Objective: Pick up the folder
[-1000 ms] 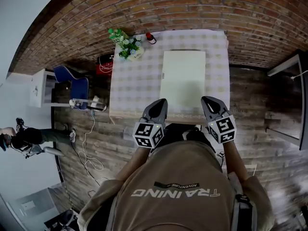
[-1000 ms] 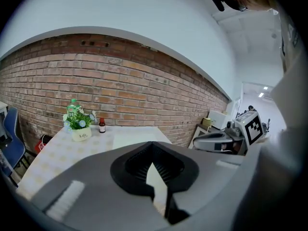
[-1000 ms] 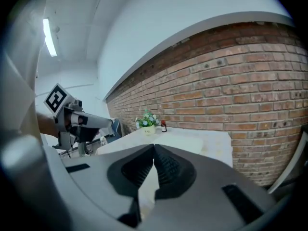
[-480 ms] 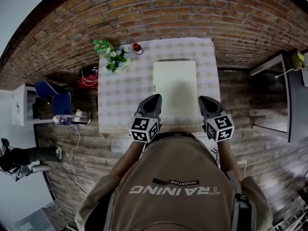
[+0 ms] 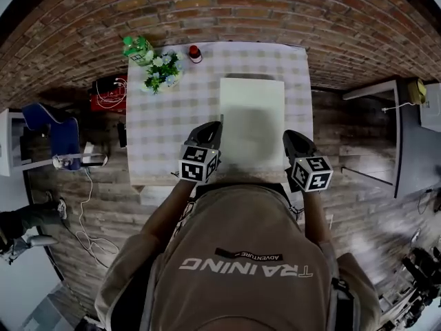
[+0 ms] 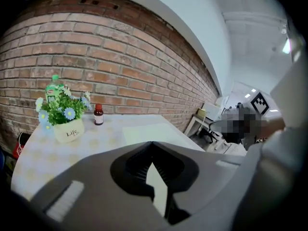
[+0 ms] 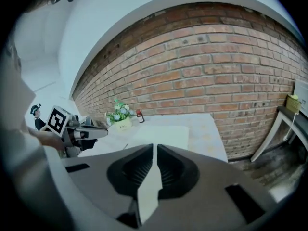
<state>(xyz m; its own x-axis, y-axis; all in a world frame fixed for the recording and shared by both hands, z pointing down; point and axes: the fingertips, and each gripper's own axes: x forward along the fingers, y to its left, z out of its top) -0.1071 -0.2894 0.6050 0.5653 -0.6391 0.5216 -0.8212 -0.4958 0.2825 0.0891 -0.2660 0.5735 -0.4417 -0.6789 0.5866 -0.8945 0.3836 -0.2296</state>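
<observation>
A pale, flat folder [image 5: 251, 116] lies on the checked tablecloth of the table [image 5: 165, 136], right of its middle. My left gripper [image 5: 213, 126] hovers at the folder's near left corner, jaws shut with nothing between them. My right gripper [image 5: 290, 138] hangs just off the folder's near right corner, also shut and empty. In the left gripper view the folder [image 6: 147, 130] stretches ahead beyond the closed left gripper [image 6: 152, 147]. The right gripper view shows the folder [image 7: 163, 134] past the shut right gripper [image 7: 155, 148], with the left gripper [image 7: 94, 132] at the left.
A flower pot [image 5: 160, 71], a green bottle [image 5: 138, 48] and a small brown bottle [image 5: 195, 52] stand at the table's far left. A brick wall runs behind. A blue chair [image 5: 52, 133] is at the left, a side table [image 5: 406, 116] at the right.
The person has stepped up to the table. Both grippers moved forward and down to the near corners of the folder, staying shut.
</observation>
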